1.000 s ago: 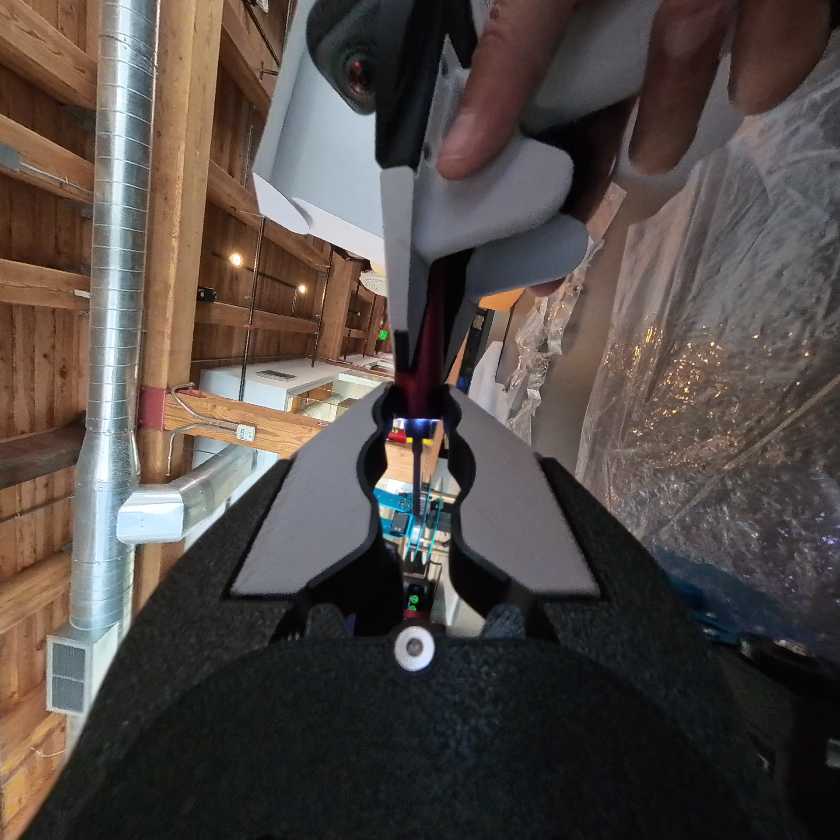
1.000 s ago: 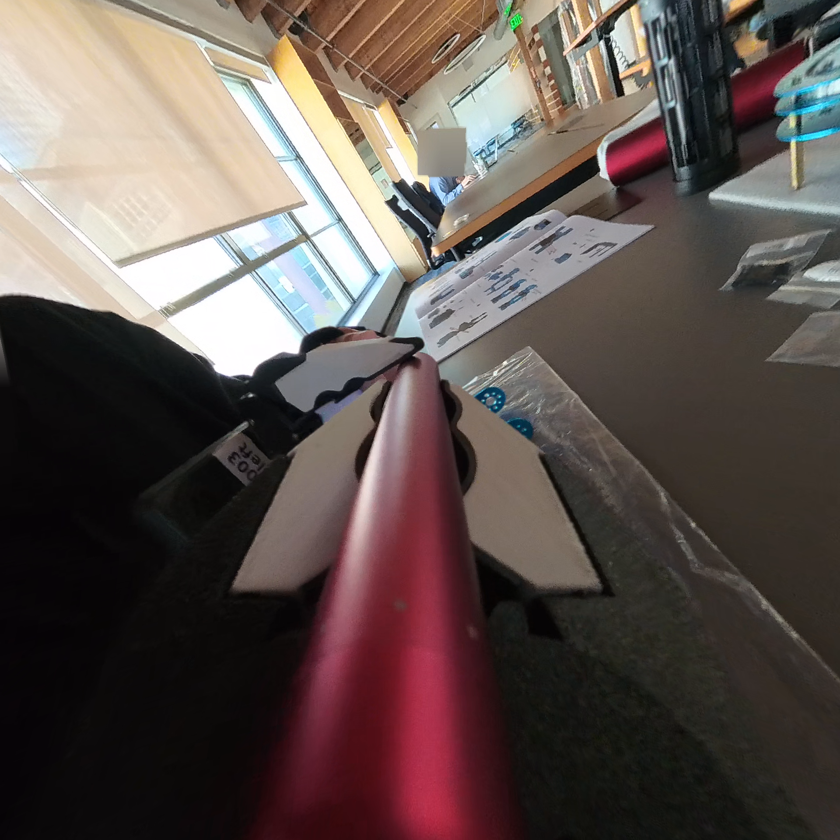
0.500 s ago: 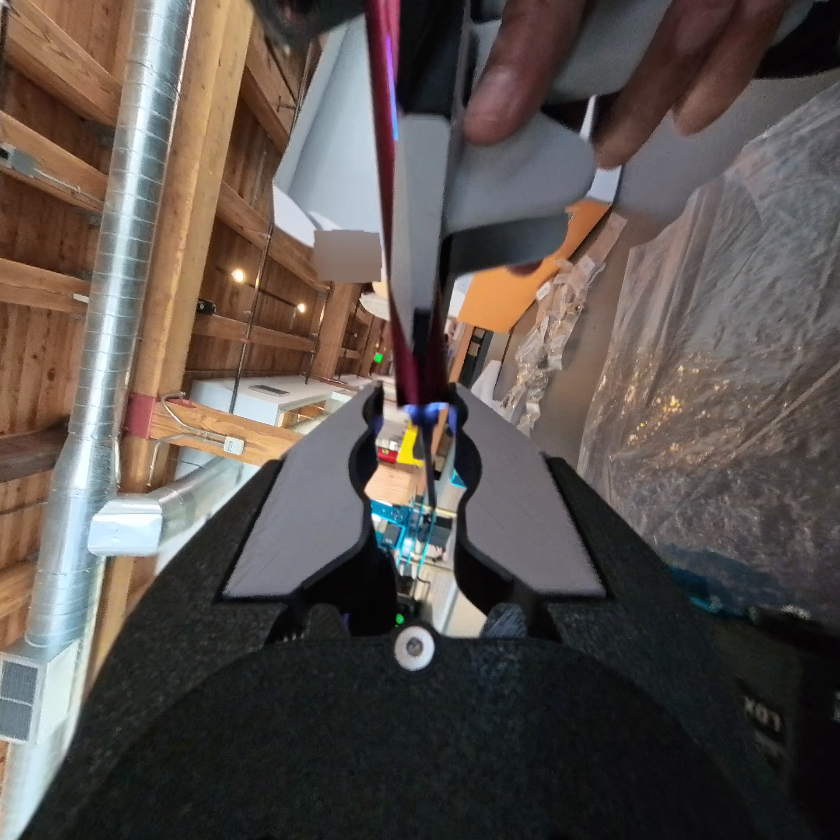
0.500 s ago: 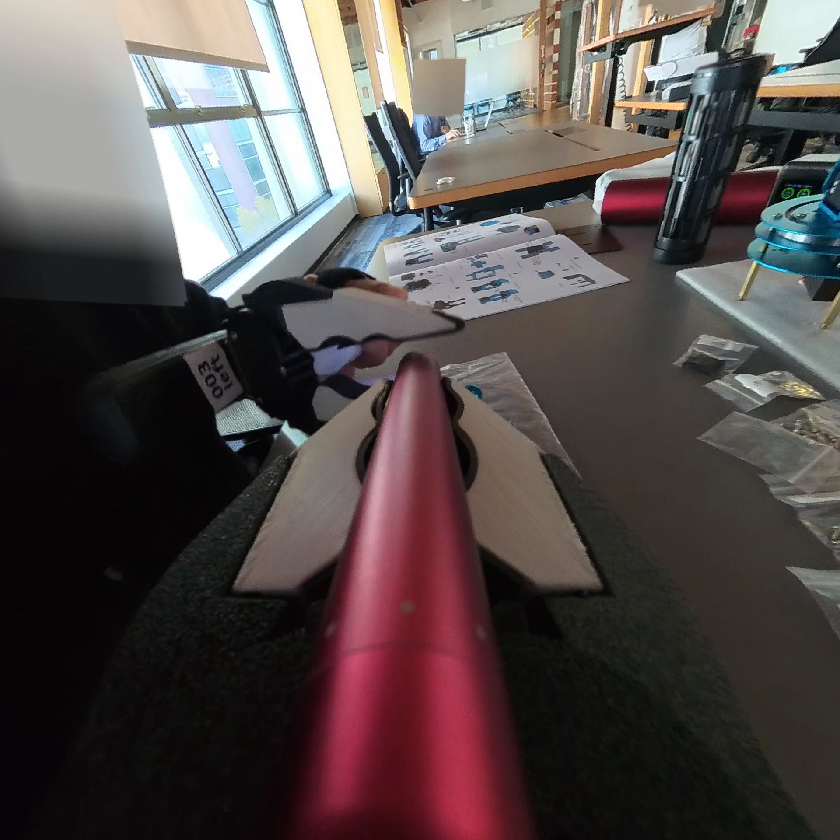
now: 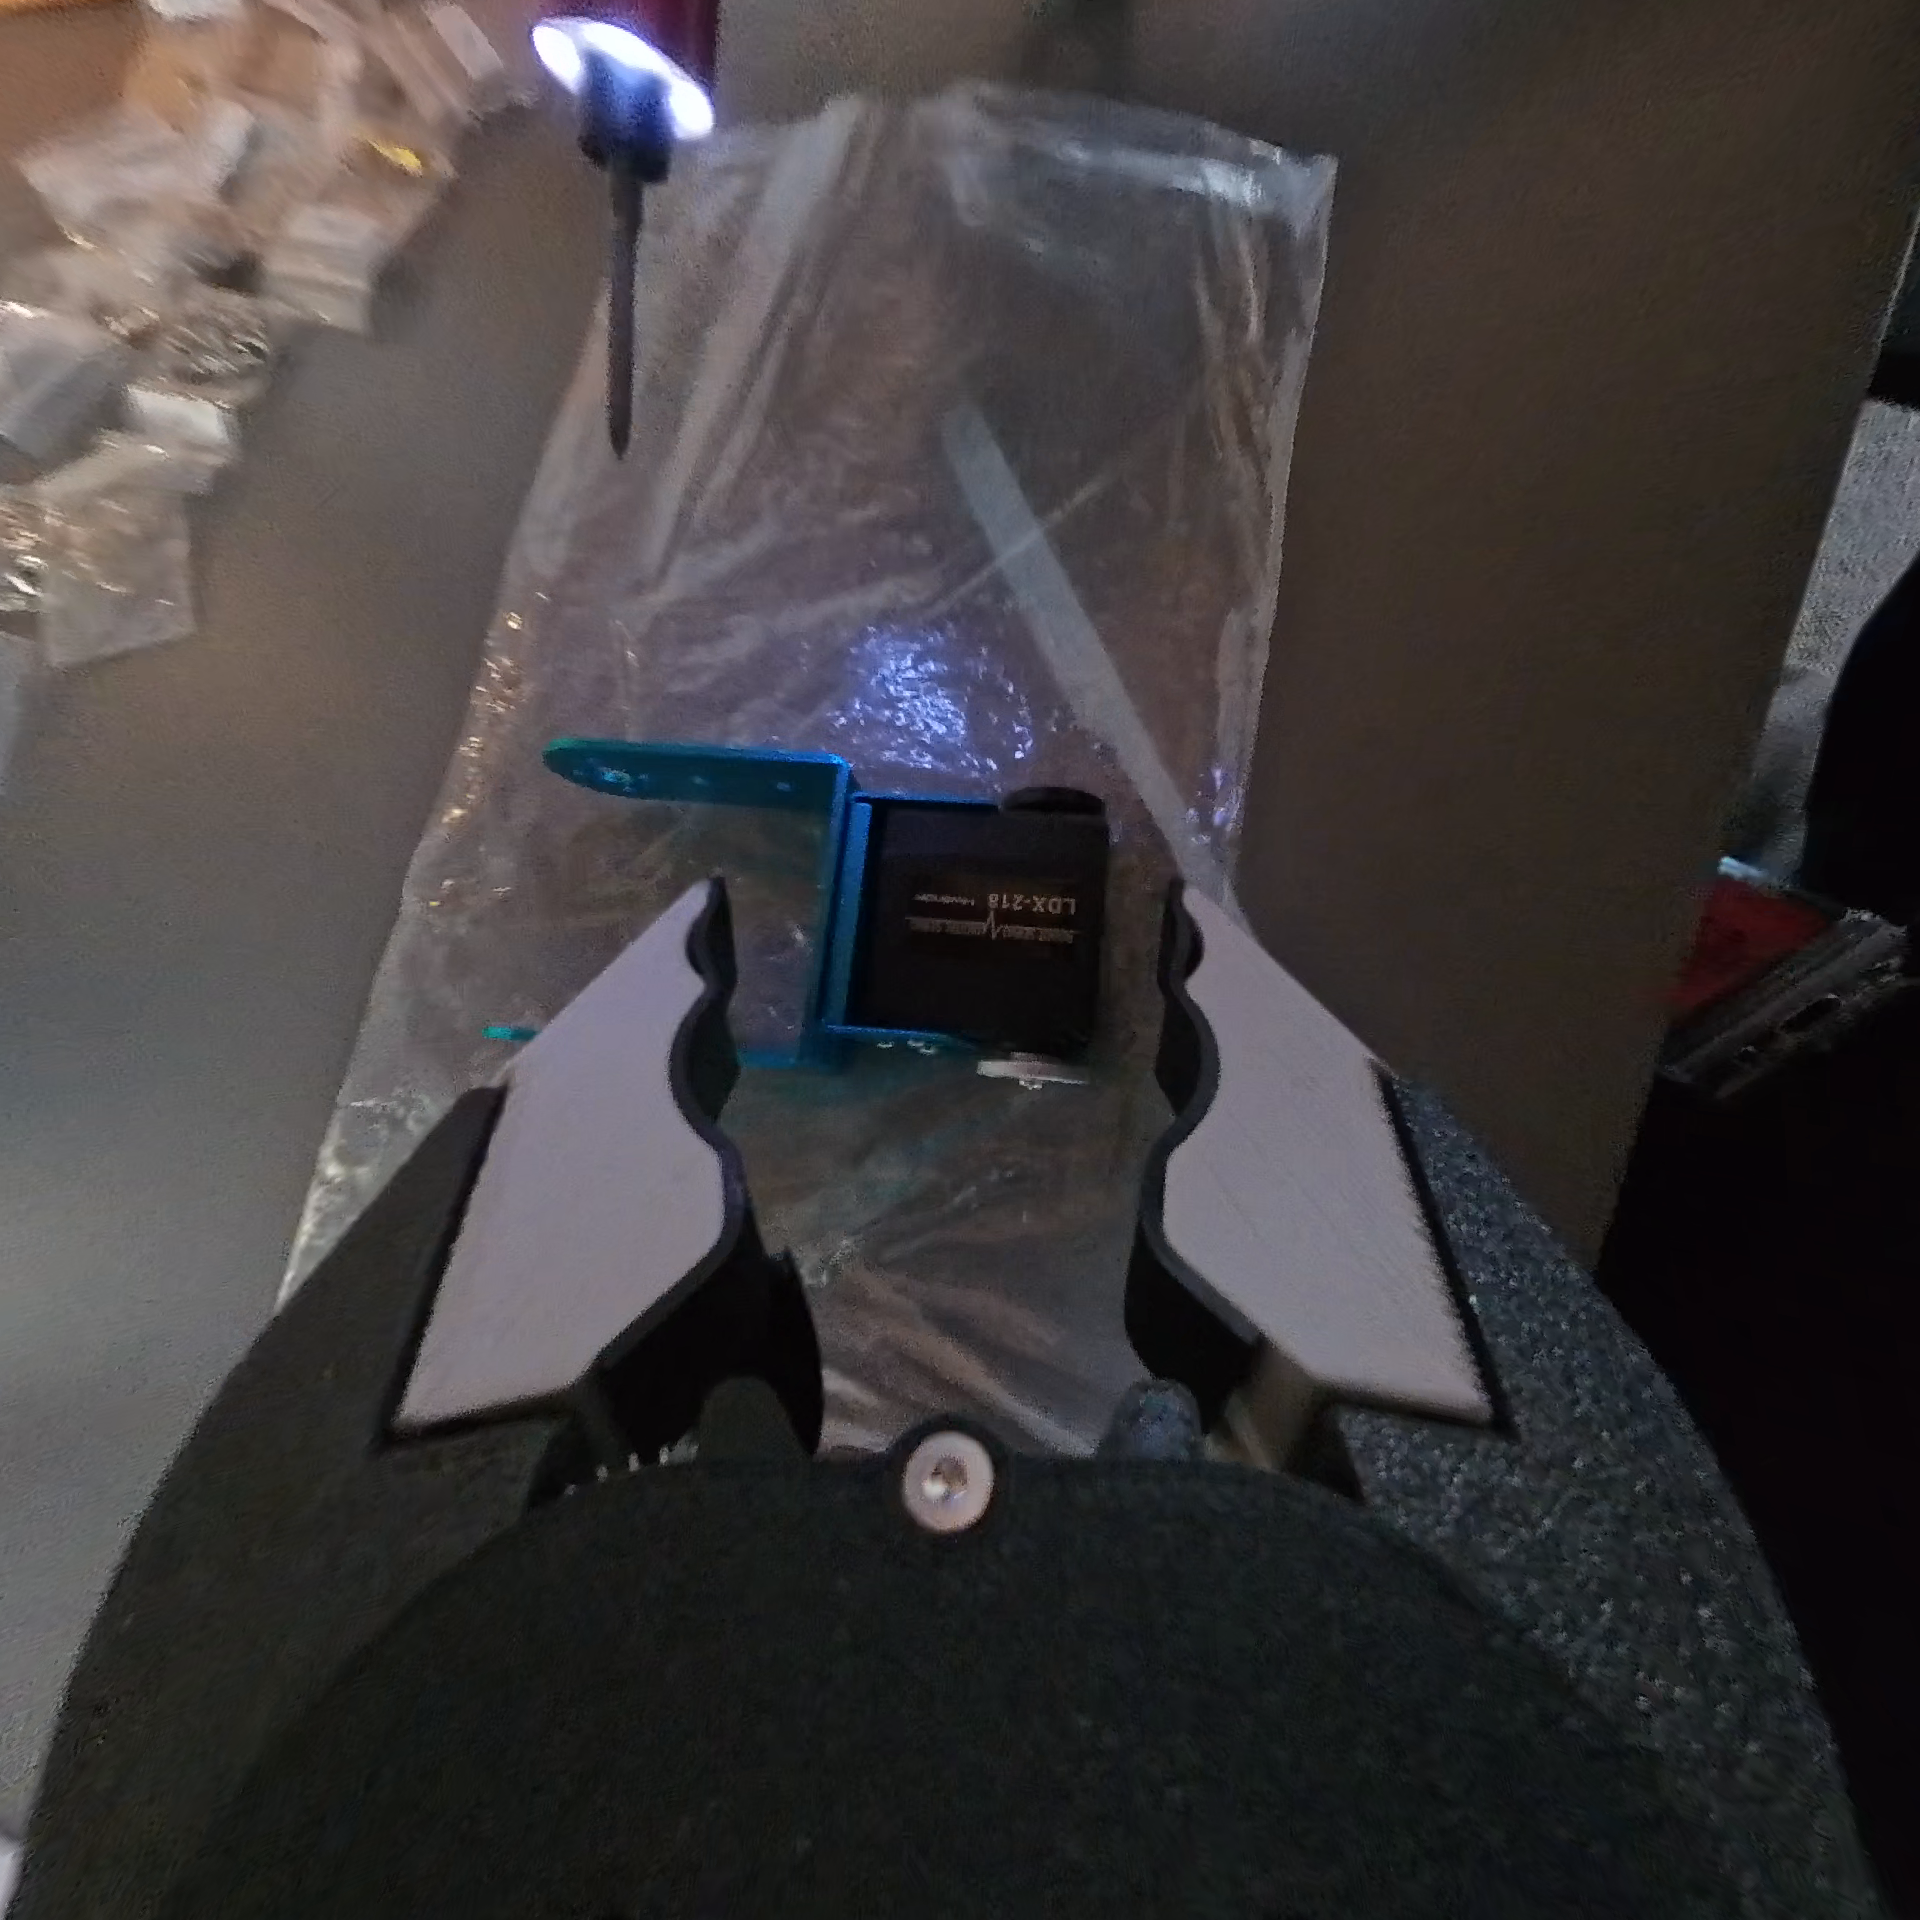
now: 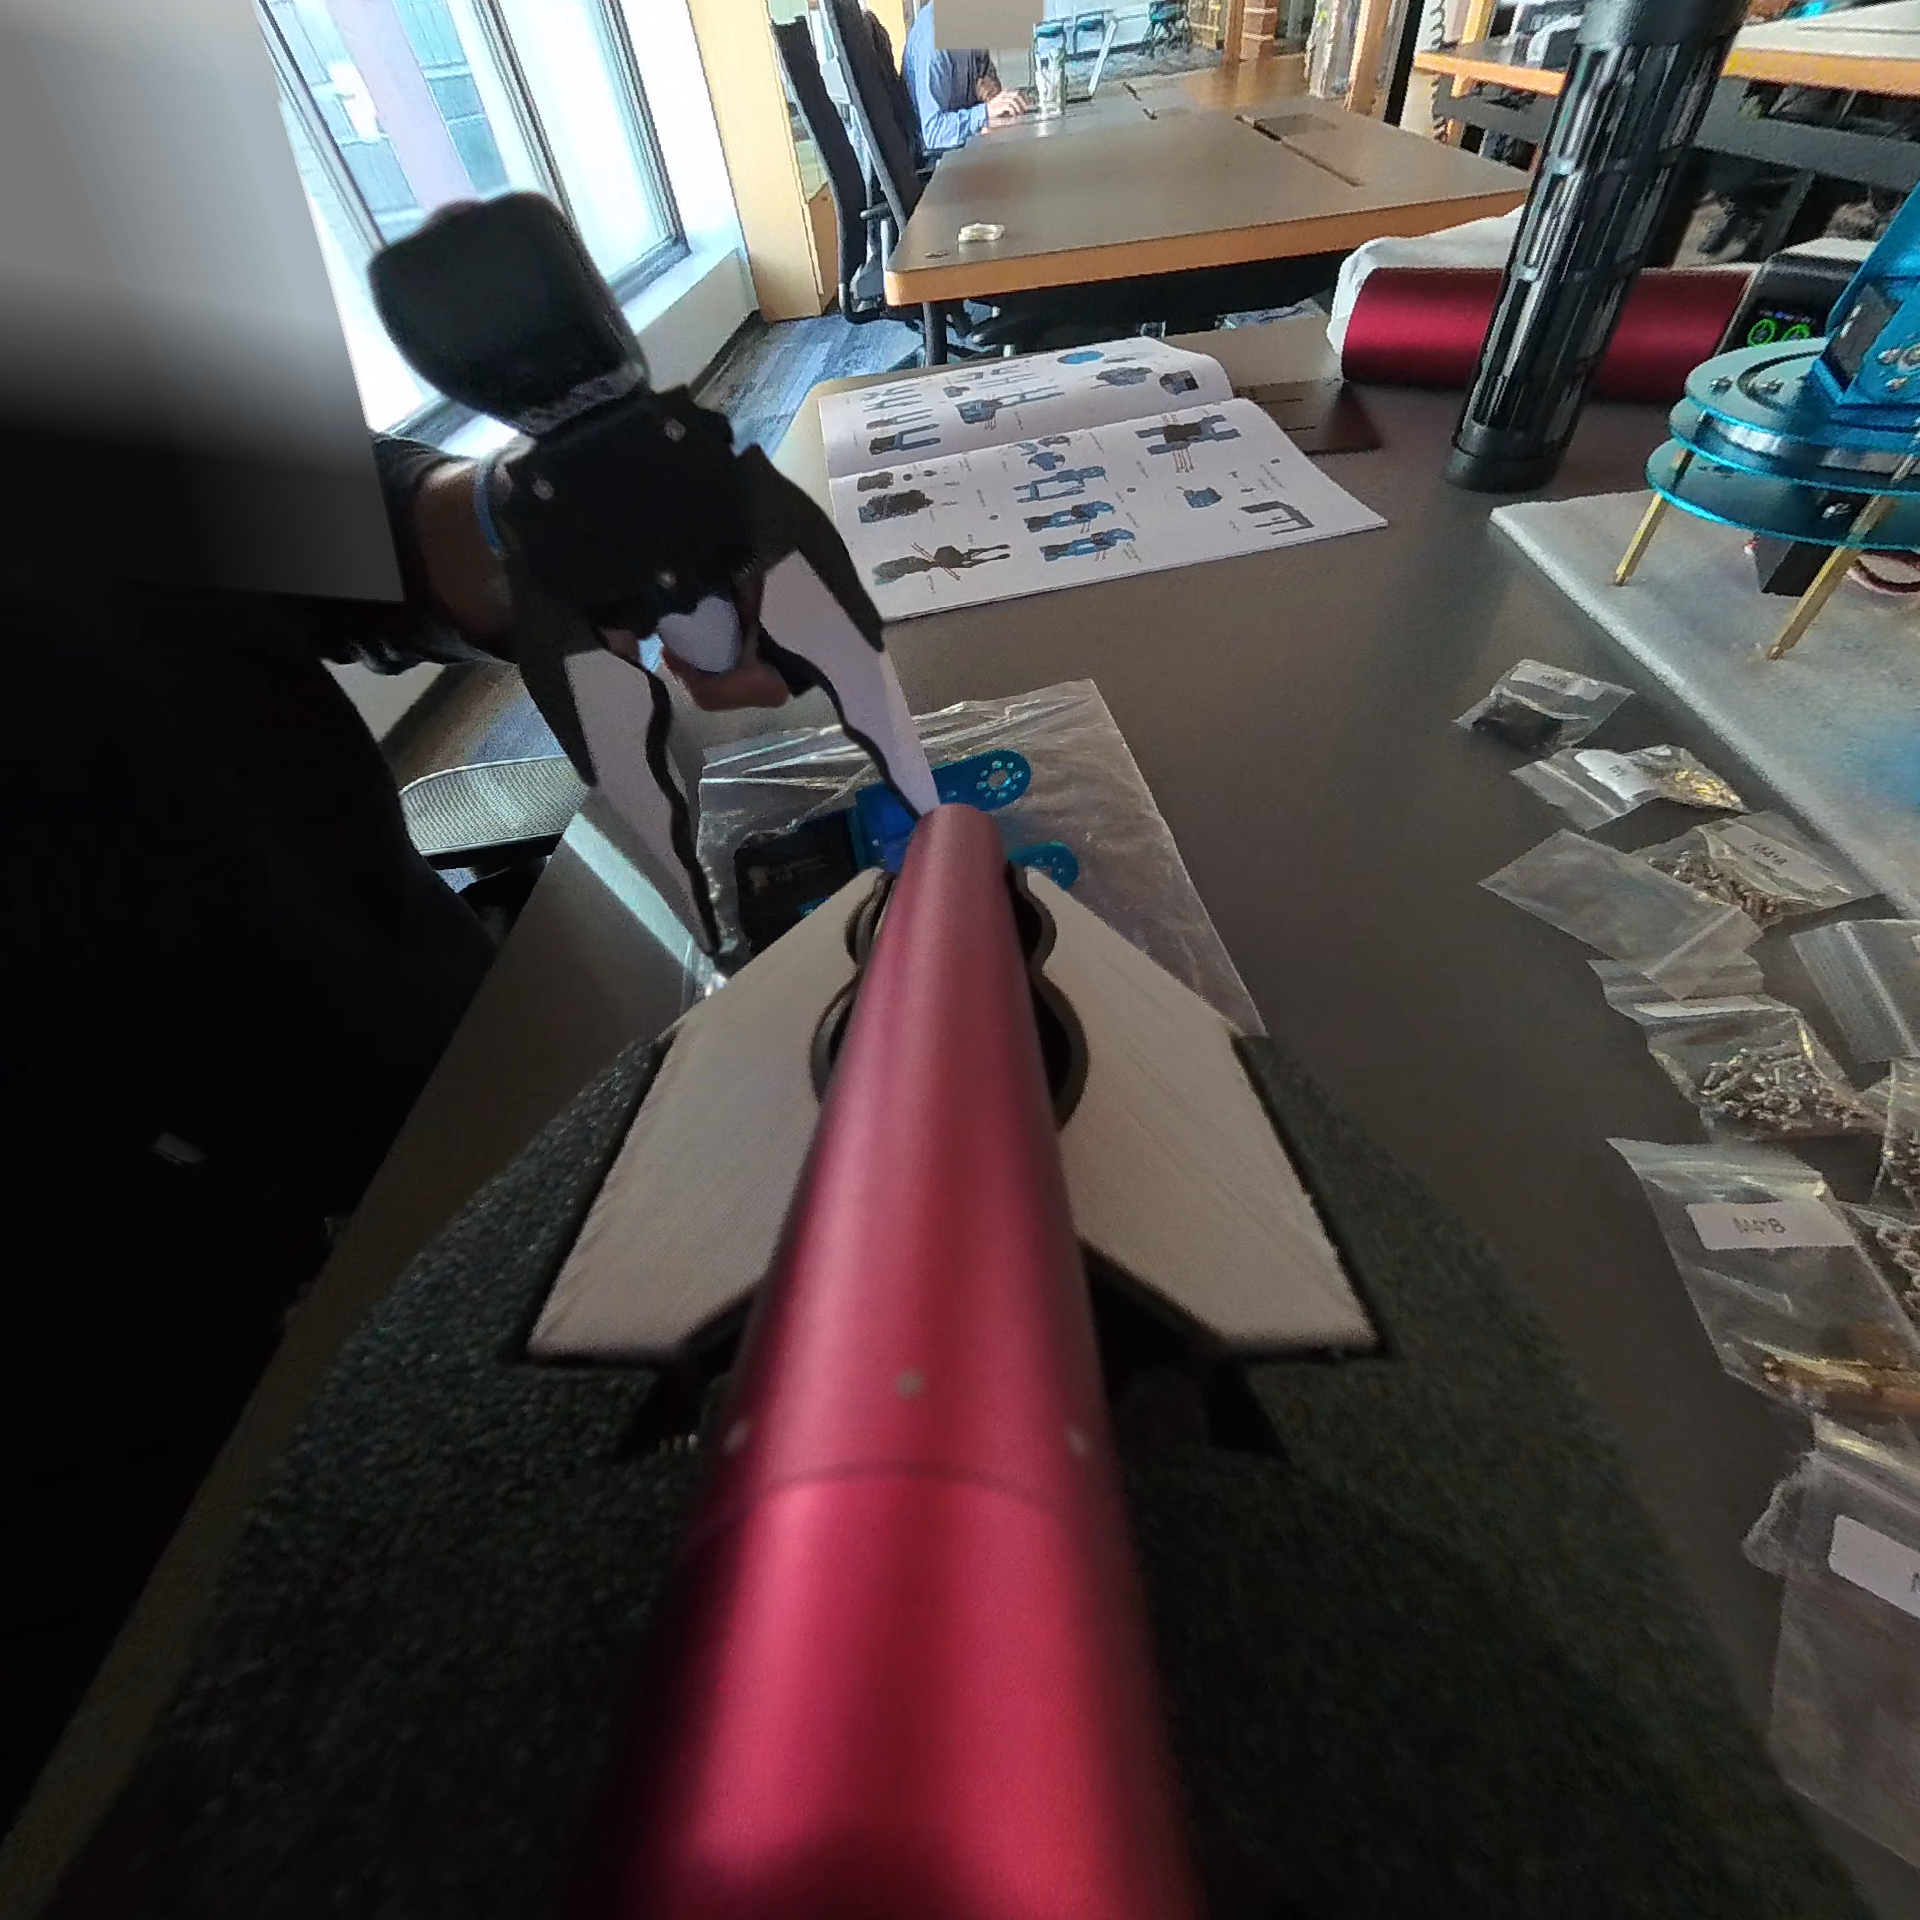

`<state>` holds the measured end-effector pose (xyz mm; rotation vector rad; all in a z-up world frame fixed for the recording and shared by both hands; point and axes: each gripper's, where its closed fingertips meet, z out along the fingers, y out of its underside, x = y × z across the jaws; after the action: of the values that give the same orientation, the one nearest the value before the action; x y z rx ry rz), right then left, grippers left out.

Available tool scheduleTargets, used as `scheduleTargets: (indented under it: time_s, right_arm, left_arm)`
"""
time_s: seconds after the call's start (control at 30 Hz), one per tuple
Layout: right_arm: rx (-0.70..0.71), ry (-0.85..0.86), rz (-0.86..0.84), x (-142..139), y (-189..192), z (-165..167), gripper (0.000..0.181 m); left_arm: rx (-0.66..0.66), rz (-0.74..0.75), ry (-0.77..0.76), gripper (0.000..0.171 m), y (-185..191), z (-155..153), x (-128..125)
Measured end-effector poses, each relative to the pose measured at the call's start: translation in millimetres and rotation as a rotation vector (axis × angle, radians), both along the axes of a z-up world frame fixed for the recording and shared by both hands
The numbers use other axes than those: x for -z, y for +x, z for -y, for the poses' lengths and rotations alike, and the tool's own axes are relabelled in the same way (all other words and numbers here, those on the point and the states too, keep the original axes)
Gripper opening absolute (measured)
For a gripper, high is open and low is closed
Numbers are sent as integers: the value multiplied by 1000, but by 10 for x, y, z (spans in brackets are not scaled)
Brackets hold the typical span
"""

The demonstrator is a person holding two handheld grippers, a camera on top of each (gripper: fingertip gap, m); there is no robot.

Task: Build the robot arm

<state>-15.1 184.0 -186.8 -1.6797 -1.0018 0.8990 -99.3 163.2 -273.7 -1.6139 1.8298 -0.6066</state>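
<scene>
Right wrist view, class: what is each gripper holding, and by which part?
The right gripper is shut around the barrel of a red screwdriver, near its front end. The left gripper is open and holds nothing.

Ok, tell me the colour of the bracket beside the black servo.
Blue bracket, clearest in the left wrist view.

Open desk in the middle, clutter along the right.

The left gripper (image 5: 940, 997) hangs over the plastic bag (image 5: 935, 436) with jaws spread — the servo (image 5: 982, 925) and blue bracket (image 5: 717, 779) lie between them. The driver tip (image 5: 621, 343) stands just beyond. Bare desk (image 6: 1299, 790) runs between the bag and the small bags (image 6: 1704, 935); the booklet (image 6: 1081, 468) and black cylinder (image 6: 1558, 260) close the far end.
</scene>
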Motion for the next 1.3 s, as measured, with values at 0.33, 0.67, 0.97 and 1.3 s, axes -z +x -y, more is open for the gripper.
scheduleTargets:
  time_s: [0.33,0.67,0.97,1.3]
  right_arm:
    - [-74,-98,-54,27,-70,117,22]
    - [-173,-124,-185,-145,-228,280,22]
    - [-147,-159,-182,-92,-185,225,22]
    - [-146,-167,-192,-91,-184,218,22]
  left_arm:
    - [-15,117,192,54,43,-116,-235]
    - [-50,409,300,54,126,-99,-616]
    - [-47,464,242,54,163,-82,-676]
    - [-41,463,234,54,171,-85,-677]
